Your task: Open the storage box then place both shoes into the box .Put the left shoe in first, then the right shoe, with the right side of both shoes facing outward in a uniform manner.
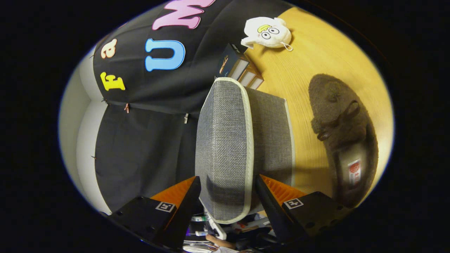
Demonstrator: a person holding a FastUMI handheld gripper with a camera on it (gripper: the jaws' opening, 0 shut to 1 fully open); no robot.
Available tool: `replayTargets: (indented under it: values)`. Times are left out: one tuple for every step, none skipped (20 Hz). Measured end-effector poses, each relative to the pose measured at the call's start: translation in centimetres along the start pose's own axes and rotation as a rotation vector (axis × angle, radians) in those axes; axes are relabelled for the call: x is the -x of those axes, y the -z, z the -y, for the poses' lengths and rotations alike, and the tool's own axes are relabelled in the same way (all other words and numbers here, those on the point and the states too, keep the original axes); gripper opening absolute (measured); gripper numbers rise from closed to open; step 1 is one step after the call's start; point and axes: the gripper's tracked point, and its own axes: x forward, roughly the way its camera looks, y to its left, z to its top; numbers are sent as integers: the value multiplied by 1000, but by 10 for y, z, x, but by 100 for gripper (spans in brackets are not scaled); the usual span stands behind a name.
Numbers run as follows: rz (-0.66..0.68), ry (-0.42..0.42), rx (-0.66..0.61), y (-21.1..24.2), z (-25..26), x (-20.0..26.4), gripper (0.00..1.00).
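The grey woven storage box [270, 140] with pale trim stands on the wooden table [309, 63]. Its lid [223, 140] is swung up from the box body and runs between my fingers. My gripper [228, 182] is shut on the lid's near edge, with one finger on each face. A brown fuzzy shoe [342, 130] with a small bow lies on the table beside the box, past the right finger [270, 196]. Its opening and the labelled insole face me. The inside of the box is hidden behind the lid.
A white plush toy [268, 32] lies on the table beyond the box. A short row of books [239, 68] stands just behind the box against the black cloth wall [140, 147]. A person's hand [219, 242] shows below the fingers.
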Motion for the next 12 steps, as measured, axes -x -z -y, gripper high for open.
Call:
replayTargets:
  values:
    - [-10, 2, -22, 1, 4, -3, 96]
    - [-13, 15, -38, 2, 9, -6, 94]
    - [-19, 10, -66, 0, 8, -4, 85]
    - [-44, 7, -103, 2, 10, -3, 76]
    - [-58, -1, -144, 2, 10, -3, 73]
    - [-65, -6, -173, 0, 10, -2, 71]
    - [-72, -10, -191, 0, 9, 2, 69]
    - [-82, -9, -205, 1, 10, 2, 65]
    - [-85, -14, -218, 7, 6, 3, 63]
    - [-80, -16, -233, 0, 7, 10, 49]
    - [-96, -26, -254, 3, 3, 6, 34]
    - [-112, -34, -267, 5, 0, 5, 28]
